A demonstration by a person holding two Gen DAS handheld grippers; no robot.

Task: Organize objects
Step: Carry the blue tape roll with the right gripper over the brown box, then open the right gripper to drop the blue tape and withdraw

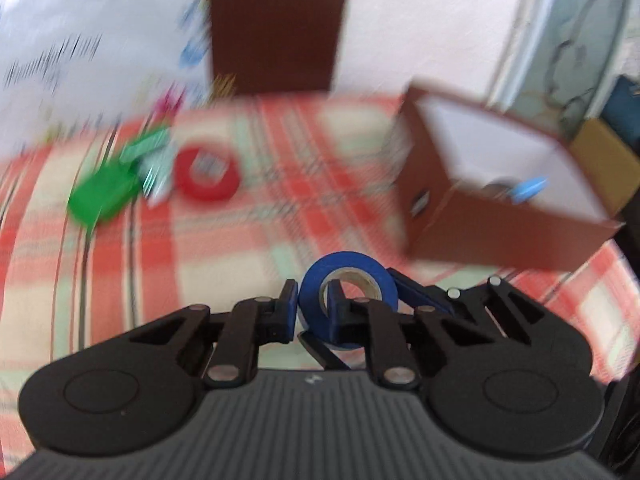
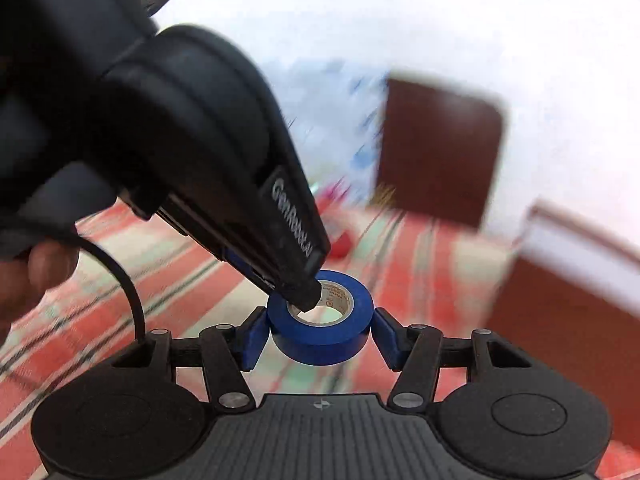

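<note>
Transferring item: one roll of blue tape (image 2: 320, 316), held off the plaid-covered bench (image 1: 248, 240) by both tools at once. Left hand-held gripper (image 1: 314, 312): jaws together on the roll's wall, one finger outside the ring and the other through its core; clamped tight. Right hand-held gripper (image 2: 318, 338): blue pads (image 2: 256, 340) set against opposite outer sides of the same roll, jaws part way apart and, as far as I can see, pressing on it. Location of the roll: in the air in front of both cameras, just short of the brown box (image 1: 492, 204), which stands open-topped with a white lining at the right. Contents of the box, partly seen: a light-blue item (image 1: 528, 190) and something grey, too blurred to name. Still loose on the bench, well apart from the box: a red tape roll (image 1: 208, 176) and a green object (image 1: 108, 192) beside it. Step, in my judgement: a hand-over or shared carry toward the box. Next move calls for one tool to let go cleanly, then the other to bring the roll over the box's rim and release. Pose: left tool angled down across the right camera's view; a fingertip (image 2: 44, 264) shows at that view's left edge.
</note>
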